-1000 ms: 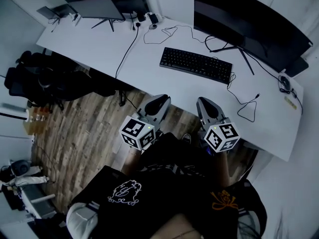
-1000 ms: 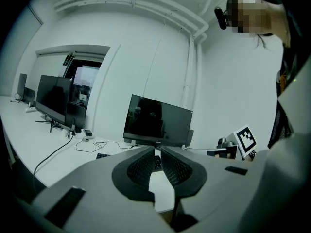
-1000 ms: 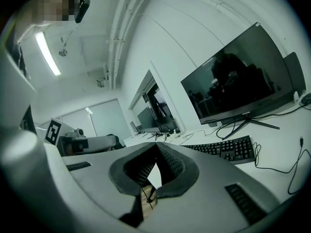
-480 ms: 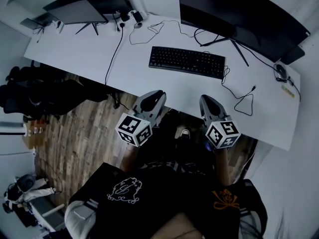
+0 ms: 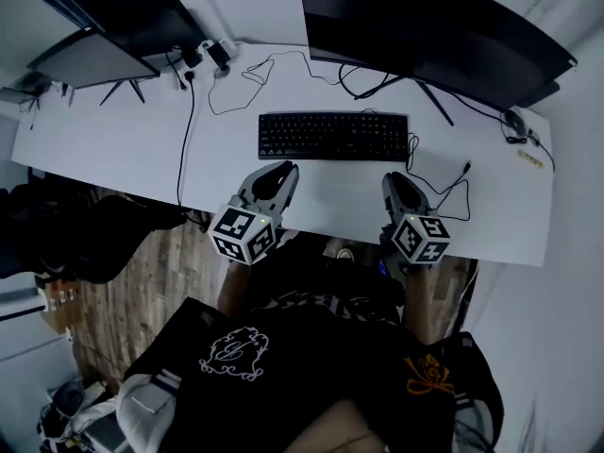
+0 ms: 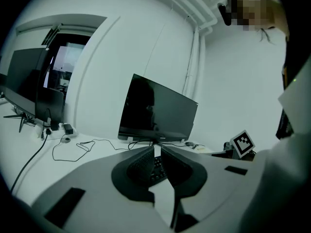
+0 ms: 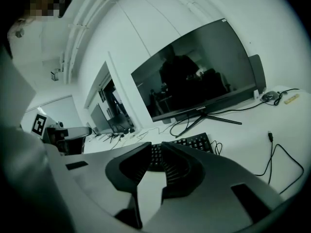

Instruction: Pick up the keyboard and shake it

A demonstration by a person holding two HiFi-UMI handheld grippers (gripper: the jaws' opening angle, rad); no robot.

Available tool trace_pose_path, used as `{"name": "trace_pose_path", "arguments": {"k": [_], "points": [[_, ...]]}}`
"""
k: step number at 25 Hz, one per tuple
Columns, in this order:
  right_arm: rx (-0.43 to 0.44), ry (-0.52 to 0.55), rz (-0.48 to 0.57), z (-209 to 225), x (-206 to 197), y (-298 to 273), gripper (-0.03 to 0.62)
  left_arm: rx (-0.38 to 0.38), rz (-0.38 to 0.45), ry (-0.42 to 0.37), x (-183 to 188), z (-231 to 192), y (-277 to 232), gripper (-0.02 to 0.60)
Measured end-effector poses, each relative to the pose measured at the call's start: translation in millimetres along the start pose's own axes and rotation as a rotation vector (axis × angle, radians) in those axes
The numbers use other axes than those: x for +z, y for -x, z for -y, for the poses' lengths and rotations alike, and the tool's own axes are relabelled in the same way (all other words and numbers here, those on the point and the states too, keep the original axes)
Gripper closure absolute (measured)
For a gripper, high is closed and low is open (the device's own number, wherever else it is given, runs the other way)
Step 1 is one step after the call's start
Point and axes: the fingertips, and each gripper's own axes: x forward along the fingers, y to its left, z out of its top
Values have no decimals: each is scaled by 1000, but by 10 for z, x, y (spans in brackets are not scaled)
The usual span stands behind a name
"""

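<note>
Overhead, from the head view, the black keyboard (image 5: 333,136) lies flat on the white desk (image 5: 123,149), just on the near side of a wide dark monitor (image 5: 425,26). The left gripper (image 5: 283,168) points at the keyboard's left end and the right gripper (image 5: 392,179) at its right end; both stop just short of its near edge, not touching it. A thin cable (image 5: 444,192) loops on the desk right of the right gripper.

Next, the left gripper view shows its jaws drawn together with nothing clamped, a strip of keys visible beyond the tips.

Lastly, the right gripper view shows its jaws slightly apart, having just been opening, with nothing between them; the keyboard lies just beyond, below the monitor.
</note>
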Motion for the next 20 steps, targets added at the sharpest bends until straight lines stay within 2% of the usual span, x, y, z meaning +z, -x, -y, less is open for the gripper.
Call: {"name": "trace_pose_path", "arguments": {"k": [6, 10, 12, 15, 20], "points": [[-99, -22, -56, 432, -174, -369, 458, 2, -29, 8, 1, -588, -265, 528], [-141, -32, -107, 727, -328, -550, 396, 0, -77, 25, -189, -925, -465, 525], [-158, -51, -139, 875, -413, -640, 376, -8, -122, 16, -330, -1079, -571, 497], [-179, -86, -197, 1071, -562, -749, 336, -30, -183, 32, -512, -1273, -705, 416], [-210, -137, -268, 1337, -772, -883, 293, -8, -266, 53, -729, -1623, -868, 385]]}}
